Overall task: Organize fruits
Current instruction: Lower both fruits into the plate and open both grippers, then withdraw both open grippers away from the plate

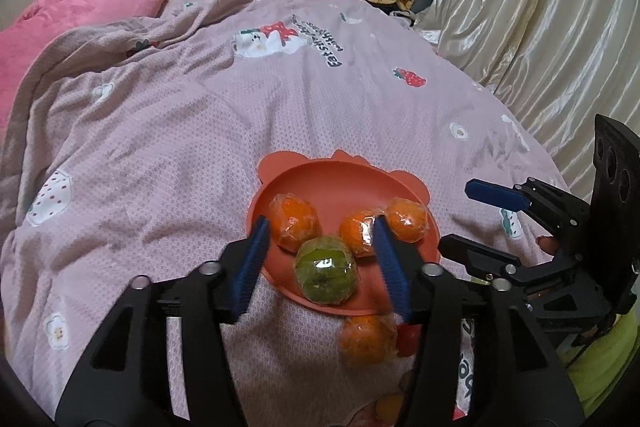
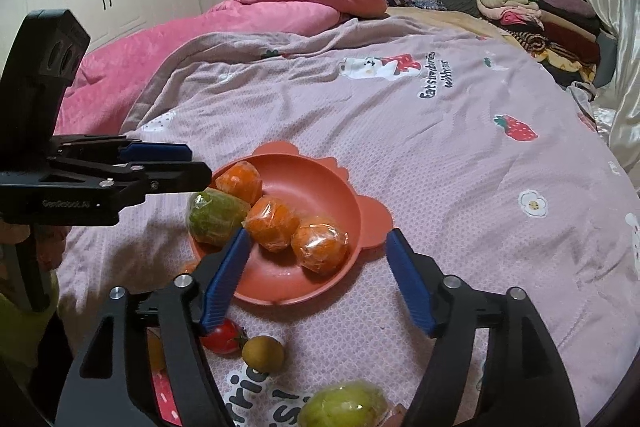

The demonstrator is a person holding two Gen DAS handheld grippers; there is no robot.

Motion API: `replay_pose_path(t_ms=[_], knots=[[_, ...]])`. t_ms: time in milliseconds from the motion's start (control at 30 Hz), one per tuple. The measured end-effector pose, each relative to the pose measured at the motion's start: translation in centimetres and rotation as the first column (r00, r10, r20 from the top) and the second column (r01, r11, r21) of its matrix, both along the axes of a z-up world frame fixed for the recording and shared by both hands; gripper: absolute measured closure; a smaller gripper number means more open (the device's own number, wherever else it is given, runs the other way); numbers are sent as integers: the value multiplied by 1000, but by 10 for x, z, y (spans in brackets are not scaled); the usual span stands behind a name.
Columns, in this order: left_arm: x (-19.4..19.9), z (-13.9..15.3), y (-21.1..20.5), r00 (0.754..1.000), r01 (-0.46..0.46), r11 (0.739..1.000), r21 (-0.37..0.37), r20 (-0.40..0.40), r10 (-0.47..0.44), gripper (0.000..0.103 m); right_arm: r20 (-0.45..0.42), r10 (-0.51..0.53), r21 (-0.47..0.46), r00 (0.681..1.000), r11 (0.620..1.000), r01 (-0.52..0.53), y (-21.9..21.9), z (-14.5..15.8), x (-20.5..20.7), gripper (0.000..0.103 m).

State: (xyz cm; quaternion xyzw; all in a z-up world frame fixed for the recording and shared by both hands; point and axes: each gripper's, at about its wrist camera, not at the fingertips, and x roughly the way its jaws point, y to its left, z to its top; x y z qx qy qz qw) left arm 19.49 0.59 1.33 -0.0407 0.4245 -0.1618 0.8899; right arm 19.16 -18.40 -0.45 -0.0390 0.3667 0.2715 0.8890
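A: Starting on the left: the left tool (image 1: pixel 320 247) hangs over the near rim of the round coral-red plastic plate with little ears (image 1: pixel 320 173), blue fingers spread wide, gripping nothing.

B: What sits between them?

A: The green film-wrapped citrus (image 1: pixel 326 271), right on the plate's near edge. Three orange film-wrapped tangerines (image 1: pixel 294 223) lie behind it on the plate.

B: And off the plate?

A: One more wrapped orange tangerine (image 1: pixel 368 339) lies on the lilac printed bedspread (image 1: pixel 200 131), just below the plate, close under the left tool's right finger.

B: Over to the right.

A: The right tool (image 2: pixel 316 259) is also released, empty, poised over the plate's near side. Beneath it on the bedspread: a small red tomato (image 2: pixel 222 337), a small brownish-yellow round fruit (image 2: pixel 263 353), and a yellow-green wrapped citrus (image 2: pixel 344 407) nearest the camera.

B: So who's closer?

A: I'd judge the right tool for those three; they lie toward the person from its fingers, so it would have to draw back and dip.
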Motion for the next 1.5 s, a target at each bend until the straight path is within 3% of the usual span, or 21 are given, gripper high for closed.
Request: replay_pose_path(t_ms=[133, 700, 1000, 1500], knots=[[-3, 5, 1, 1000, -10, 1000, 6, 19, 10, 42, 13, -15, 10, 1000, 1000, 15, -6, 4, -2, 26], [-18, 24, 12, 995, -62, 998, 17, 79, 60, 16, 36, -43, 33, 998, 999, 42, -17, 13, -10, 15], [-27, 29, 15, 995, -60, 998, 16, 87, 58, 10, 54, -43, 48, 998, 998, 41, -20, 21, -19, 12], [-41, 31, 19, 994, -65, 998, 3, 82, 65, 10, 71, -15, 52, 997, 999, 12, -14, 27, -40, 11]])
